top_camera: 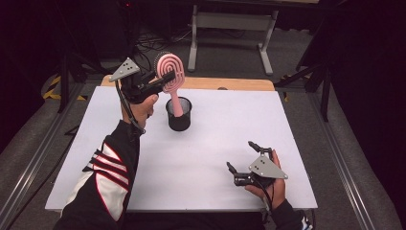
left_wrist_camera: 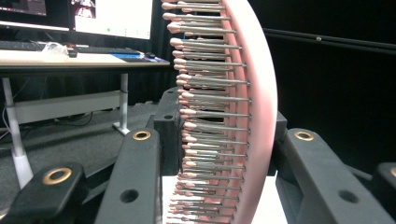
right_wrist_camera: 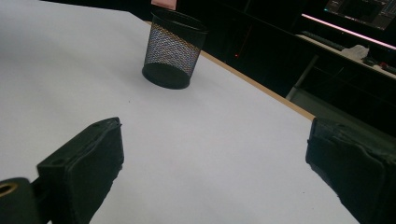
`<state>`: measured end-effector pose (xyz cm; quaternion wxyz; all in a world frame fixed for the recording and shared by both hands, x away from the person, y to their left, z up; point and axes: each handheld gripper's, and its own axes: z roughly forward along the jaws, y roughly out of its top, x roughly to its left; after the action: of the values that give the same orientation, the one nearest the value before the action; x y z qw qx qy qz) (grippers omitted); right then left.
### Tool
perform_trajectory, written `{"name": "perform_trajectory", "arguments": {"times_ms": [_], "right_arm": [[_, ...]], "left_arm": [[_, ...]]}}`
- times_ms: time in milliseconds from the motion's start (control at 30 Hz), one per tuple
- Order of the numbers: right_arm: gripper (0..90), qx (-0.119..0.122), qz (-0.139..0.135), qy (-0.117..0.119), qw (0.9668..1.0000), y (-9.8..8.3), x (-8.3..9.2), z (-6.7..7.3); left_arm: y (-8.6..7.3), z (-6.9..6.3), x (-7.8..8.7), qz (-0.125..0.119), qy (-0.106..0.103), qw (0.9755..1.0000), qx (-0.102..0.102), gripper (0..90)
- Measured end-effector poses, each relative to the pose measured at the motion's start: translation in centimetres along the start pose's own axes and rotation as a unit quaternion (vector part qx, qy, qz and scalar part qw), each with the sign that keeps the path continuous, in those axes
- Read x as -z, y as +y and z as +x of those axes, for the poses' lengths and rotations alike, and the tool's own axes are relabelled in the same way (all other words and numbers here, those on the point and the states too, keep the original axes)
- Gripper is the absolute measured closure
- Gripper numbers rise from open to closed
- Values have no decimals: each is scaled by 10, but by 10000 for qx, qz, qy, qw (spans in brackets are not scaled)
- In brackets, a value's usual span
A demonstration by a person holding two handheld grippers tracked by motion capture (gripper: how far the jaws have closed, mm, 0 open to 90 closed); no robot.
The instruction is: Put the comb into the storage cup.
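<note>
- My left gripper [top_camera: 165, 79] has its fingers [left_wrist_camera: 135, 182] clamped across the head of the pink hairbrush [top_camera: 171, 72], whose handle dips into the black mesh cup [top_camera: 179, 114] just below them.
- I want the handle dead upright and centred before letting go, or the light cup may tip.
- Brush: curved smooth plastic back, rows of thin pins with rounded tips. Cup: round wire mesh; whether the handle touches its floor I can't tell.
- My right gripper [top_camera: 245, 160] rests wide on the white desk [top_camera: 215, 143], well apart from the cup.
</note>
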<state>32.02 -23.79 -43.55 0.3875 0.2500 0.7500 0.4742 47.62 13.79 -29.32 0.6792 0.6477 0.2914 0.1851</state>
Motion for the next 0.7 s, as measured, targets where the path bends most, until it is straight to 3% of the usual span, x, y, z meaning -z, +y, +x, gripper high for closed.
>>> {"name": "perform_trajectory", "arguments": {"times_ms": [700], "right_arm": [[47, 21, -13, 69, 10000, 0, 0, 2]], "left_arm": [[-6, 14, -26, 128, 218, 9996, 87, 636]]}}
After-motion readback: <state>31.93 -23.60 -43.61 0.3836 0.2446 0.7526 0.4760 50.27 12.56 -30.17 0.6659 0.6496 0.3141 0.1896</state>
